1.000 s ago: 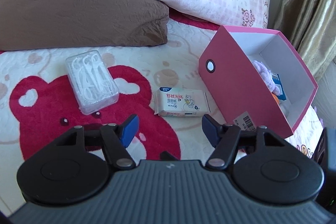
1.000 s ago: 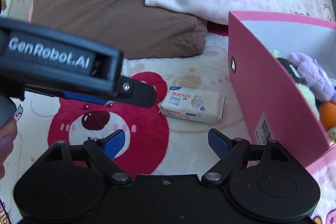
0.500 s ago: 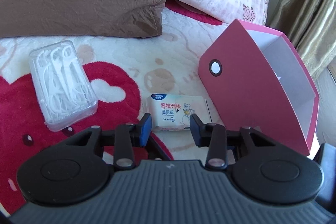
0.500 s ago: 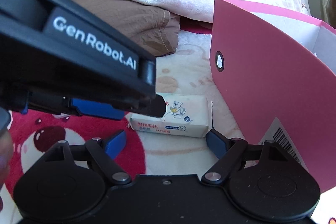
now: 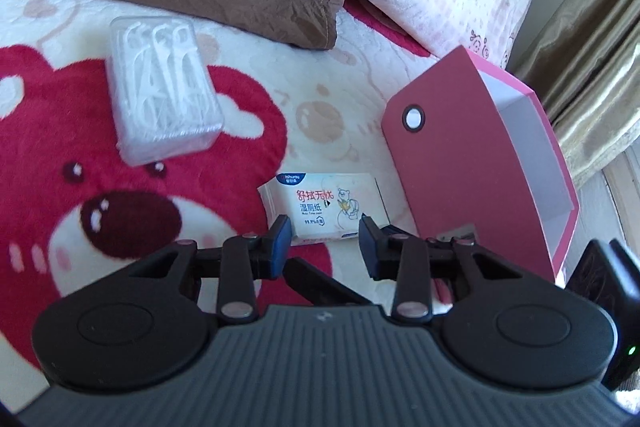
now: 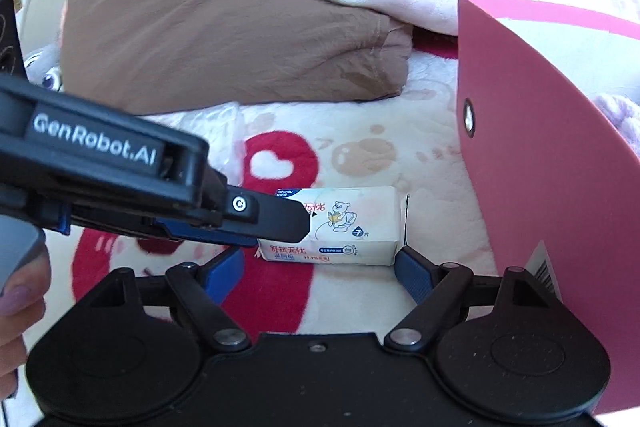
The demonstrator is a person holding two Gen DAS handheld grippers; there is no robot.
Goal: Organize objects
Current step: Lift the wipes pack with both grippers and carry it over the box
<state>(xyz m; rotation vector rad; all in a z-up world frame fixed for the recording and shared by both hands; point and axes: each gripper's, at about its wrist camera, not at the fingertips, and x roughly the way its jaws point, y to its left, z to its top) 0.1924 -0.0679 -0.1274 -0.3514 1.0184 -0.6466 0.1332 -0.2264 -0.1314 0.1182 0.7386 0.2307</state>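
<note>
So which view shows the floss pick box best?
The left wrist view: the clear floss pick box lies fully visible on the bear blanket. In the right wrist view the left hand-held gripper covers nearly all of it; only a clear corner shows.

Left tongs [image 5: 322, 241] narrowed, angled down, right tongs [image 6: 318, 265] spread wide

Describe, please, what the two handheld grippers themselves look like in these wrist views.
Both are matte black plastic: the left gripper and the right gripper each have blue finger pads on linkage arms with silver pivot pins and round housings. The left one's side carries white "GenRobot.AI" lettering. No cables or sleeves show.
</note>
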